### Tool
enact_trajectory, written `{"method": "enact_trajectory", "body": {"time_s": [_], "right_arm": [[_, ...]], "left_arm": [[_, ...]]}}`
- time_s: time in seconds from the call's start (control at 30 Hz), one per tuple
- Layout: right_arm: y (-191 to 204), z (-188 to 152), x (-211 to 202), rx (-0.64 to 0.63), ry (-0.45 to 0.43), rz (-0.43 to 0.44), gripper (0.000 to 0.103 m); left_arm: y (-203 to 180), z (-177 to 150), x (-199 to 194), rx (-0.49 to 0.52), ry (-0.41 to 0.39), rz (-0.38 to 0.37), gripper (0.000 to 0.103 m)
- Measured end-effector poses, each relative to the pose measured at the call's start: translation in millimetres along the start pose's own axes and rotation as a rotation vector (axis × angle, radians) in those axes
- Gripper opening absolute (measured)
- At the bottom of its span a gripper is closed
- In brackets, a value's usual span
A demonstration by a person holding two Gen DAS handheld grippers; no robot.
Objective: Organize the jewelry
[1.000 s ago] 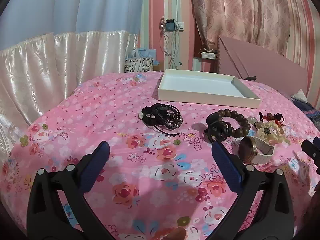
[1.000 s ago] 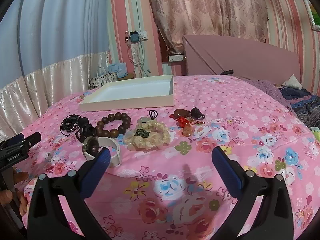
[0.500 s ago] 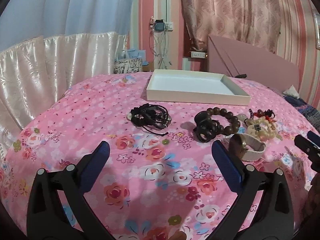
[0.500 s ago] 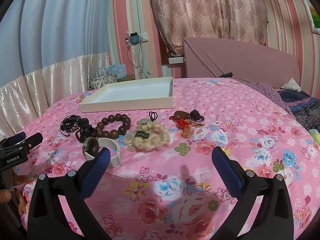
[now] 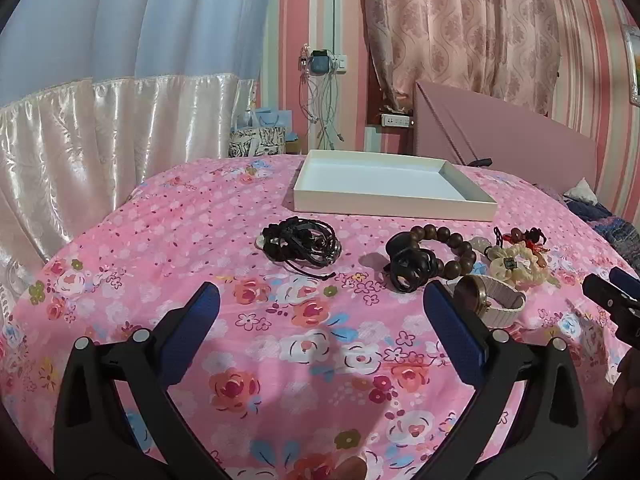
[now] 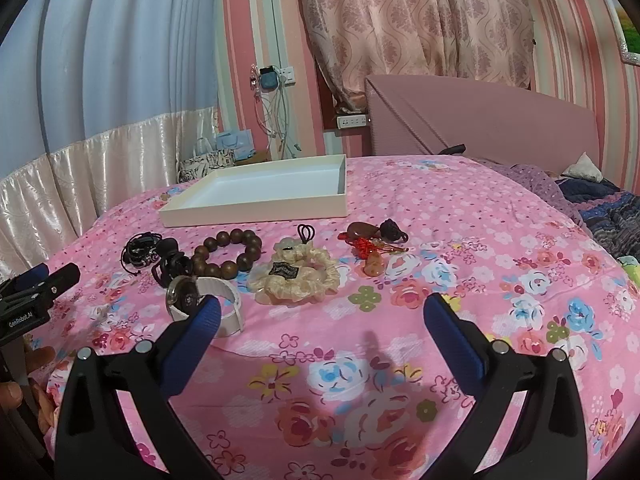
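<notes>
The jewelry lies in a loose row across the middle of the bed, short of the empty white tray that sits toward the far edge near the headboard: a tangle of black cords at the left end, then a black claw clip touching the brown wooden bead bracelet, a watch with a white band nearest the front edge, a cream scrunchie just beside it, and red-corded charms at the right end. Nothing is in the tray yet, so the sorting looks barely begun. The left gripper hovers low over the floral bedspread with its blue pads spread wide and nothing between them; the right gripper is likewise wide apart and empty, its left finger overlapping the watch in view. A sensible first pick would be the watch or the cords, each taken by the nearer gripper; I'd come down over the band's edge and close gently, since the soft cover will give underfoot. The bracelet and clip touch, so lifting one may drag the other. There is open bedspread on both flanks and a clear lane to the tray, though the two grippers sit close together.
</notes>
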State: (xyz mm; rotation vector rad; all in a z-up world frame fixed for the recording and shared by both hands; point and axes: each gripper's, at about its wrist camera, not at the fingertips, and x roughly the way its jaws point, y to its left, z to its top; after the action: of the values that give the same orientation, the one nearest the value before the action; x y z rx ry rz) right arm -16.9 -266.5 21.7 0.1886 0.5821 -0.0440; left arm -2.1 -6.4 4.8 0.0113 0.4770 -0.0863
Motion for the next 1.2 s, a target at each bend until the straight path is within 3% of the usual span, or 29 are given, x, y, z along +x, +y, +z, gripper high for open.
{"method": "enact_trajectory", "body": {"time_s": [0.4,0.6,1.2], "right_arm": [[-0.9,0.2,-0.4,0.001,-0.002,-0.002,0.101],[-0.9,-0.3,-0.4,0.0,-0.003,-0.001,0.101],[-0.8,-0.4,0.3,0.0,-0.003,-0.002,0.101]], "left_arm": [[2.0,-0.7,3.5,-0.022,0.027,-0.006,0.1],[-1.1,-2.0,5.7,-0.022,0.048,-0.046,0.1],[-1.5,-1.2,3.4,-0.029,0.036,-0.072,0.1]]}}
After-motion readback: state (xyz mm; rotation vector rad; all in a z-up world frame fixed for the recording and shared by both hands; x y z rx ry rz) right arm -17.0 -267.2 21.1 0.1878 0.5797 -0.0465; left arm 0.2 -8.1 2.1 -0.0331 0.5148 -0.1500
